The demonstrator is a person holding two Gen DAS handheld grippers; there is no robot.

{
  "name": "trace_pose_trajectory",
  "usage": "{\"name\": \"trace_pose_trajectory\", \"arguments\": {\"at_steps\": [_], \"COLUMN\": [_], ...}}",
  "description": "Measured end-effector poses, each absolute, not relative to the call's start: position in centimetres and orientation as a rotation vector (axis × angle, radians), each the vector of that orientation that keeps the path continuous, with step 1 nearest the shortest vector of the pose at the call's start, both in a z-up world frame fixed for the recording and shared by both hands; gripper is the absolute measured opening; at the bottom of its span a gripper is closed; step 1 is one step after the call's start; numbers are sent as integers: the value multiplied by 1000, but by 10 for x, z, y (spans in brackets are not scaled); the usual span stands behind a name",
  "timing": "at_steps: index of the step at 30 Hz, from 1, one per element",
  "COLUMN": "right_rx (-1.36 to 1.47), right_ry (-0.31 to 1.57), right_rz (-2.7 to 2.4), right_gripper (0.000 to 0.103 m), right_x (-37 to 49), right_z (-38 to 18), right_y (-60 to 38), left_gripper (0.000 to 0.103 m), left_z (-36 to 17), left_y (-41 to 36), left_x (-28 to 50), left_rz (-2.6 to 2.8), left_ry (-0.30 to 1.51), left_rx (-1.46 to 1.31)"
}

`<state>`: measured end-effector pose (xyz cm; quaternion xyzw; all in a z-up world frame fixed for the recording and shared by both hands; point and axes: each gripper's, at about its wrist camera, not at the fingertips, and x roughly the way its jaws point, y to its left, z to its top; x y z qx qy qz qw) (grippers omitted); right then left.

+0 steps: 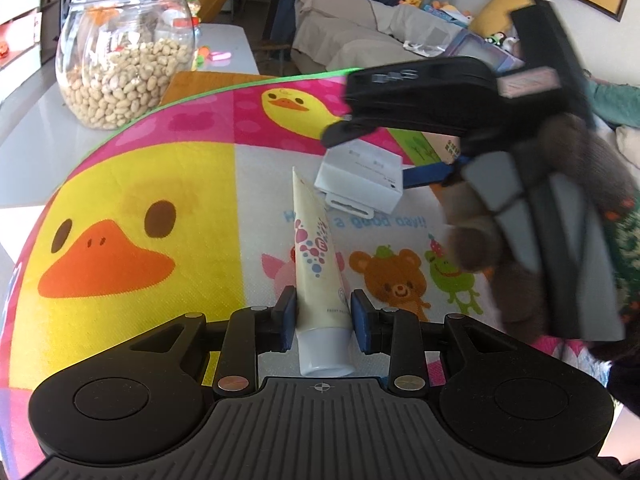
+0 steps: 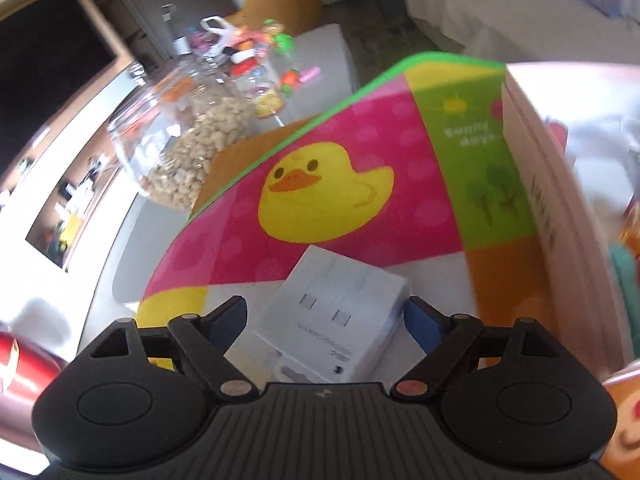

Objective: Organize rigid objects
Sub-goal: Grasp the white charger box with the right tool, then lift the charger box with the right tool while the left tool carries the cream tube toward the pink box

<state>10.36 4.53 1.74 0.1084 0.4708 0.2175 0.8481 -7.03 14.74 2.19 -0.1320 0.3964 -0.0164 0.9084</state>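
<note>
A cream tube (image 1: 316,248) with a white cap lies on the duck-print mat (image 1: 132,184), cap end towards me. My left gripper (image 1: 323,316) is shut on it just above the cap, both blue pads against its sides. A white rectangular box (image 1: 360,180) rests on the mat beyond the tube's far end. My right gripper (image 1: 368,160) reaches in from the right, held by a gloved hand (image 1: 500,220), with its fingers on either side of the box. In the right wrist view the white box (image 2: 336,316) sits between the jaws of the right gripper (image 2: 324,316), which stand open with a gap on the left side.
A glass jar of peanuts (image 1: 124,60) stands off the mat at the back left, also the jar (image 2: 180,148). A tall pale carton (image 2: 540,200) stands close on the right. A red can (image 2: 16,364) is at the left edge. A sofa (image 1: 360,28) lies behind.
</note>
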Motion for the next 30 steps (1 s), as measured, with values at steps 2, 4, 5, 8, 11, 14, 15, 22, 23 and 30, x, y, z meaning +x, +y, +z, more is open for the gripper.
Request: {"name": "trace_pose_trajectory", "arguments": {"at_steps": [2, 4, 5, 8, 11, 14, 15, 22, 23, 30], "right_rx": [186, 131, 103, -40, -193, -210, -212, -203, -216, -239], "right_ry": [981, 972, 972, 948, 909, 919, 927, 949, 939, 868], "right_rz": [412, 390, 380, 375, 456, 550, 572, 725, 739, 735], "right_gripper": [88, 88, 88, 88, 79, 76, 73, 69, 69, 74], "right_x": [106, 110, 111, 107, 93, 80, 75, 23, 14, -24], "right_z": [17, 17, 16, 14, 13, 17, 18, 24, 24, 20], "right_y": [60, 74, 80, 99, 104, 82, 72, -14, -25, -88], "left_gripper": [34, 34, 34, 34, 34, 32, 32, 30, 28, 28], "left_z": [21, 20, 20, 19, 17, 17, 16, 20, 21, 22], "left_y": [149, 152, 153, 155, 157, 161, 161, 154, 150, 122], "left_x": [-72, -74, -75, -78, -81, -85, -86, -87, -85, -64], "left_rz": [-38, -44, -46, -50, -55, -62, -62, -55, -53, -89], "left_ry": [812, 803, 798, 787, 779, 778, 779, 791, 795, 834], "left_rx": [-285, -302, -312, -330, -344, -348, -349, -320, -305, -237]}}
